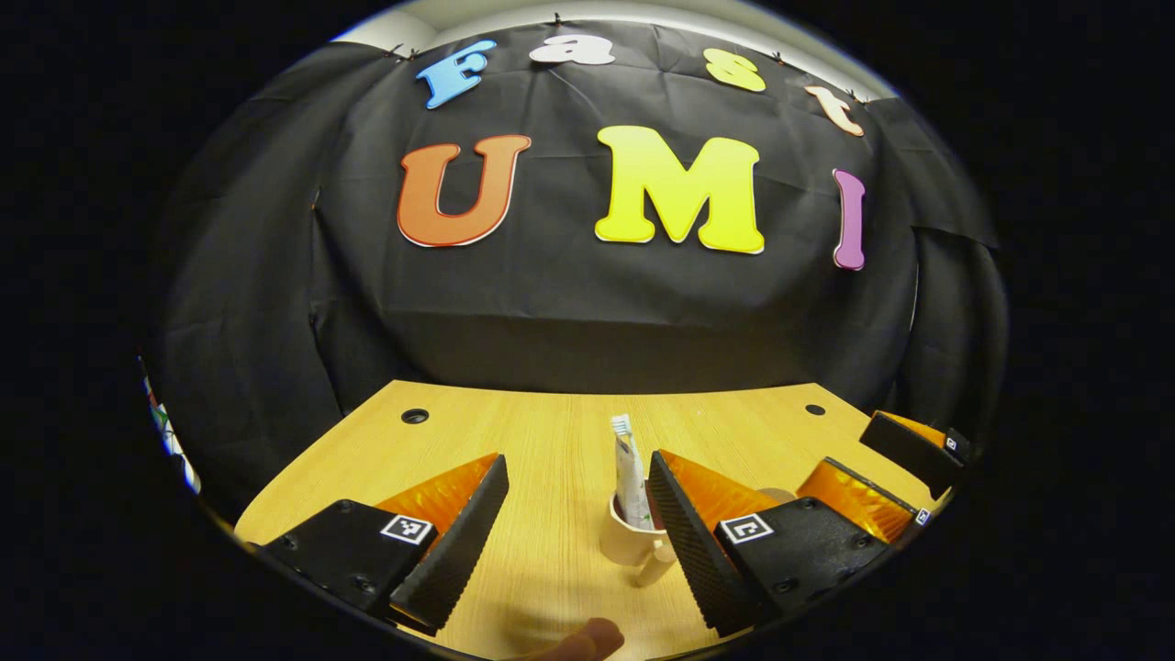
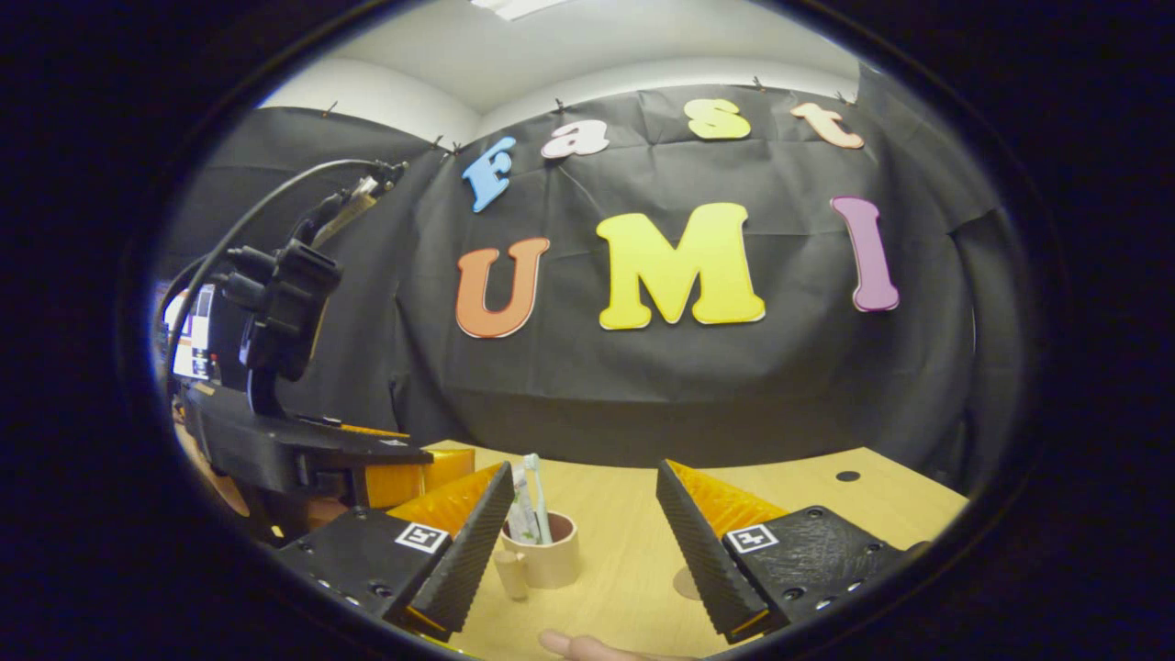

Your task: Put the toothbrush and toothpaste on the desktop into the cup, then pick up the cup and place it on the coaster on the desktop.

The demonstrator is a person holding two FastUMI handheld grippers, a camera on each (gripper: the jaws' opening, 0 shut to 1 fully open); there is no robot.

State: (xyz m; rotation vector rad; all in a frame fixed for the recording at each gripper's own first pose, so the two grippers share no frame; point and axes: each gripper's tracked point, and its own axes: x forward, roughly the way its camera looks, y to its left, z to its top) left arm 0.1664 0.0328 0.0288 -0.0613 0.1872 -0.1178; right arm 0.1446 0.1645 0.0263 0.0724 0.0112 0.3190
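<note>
- The cup (image 1: 632, 542) stands upright on the surface (image 1: 551, 441), holding the toothbrush (image 1: 621, 425) and toothpaste (image 1: 630, 482).
- Left gripper (image 1: 578, 528): jaws wide, holding nothing; the cup sits just beside its right finger.
- Right gripper (image 2: 580, 542): jaws wide and empty; the cup (image 2: 549, 554) is near its left finger.
- The coaster (image 2: 686, 582) lies on the surface, partly hidden by the right gripper's right finger, apart from the cup.
- A fingertip (image 1: 587, 640) shows at the bottom edge.
</note>
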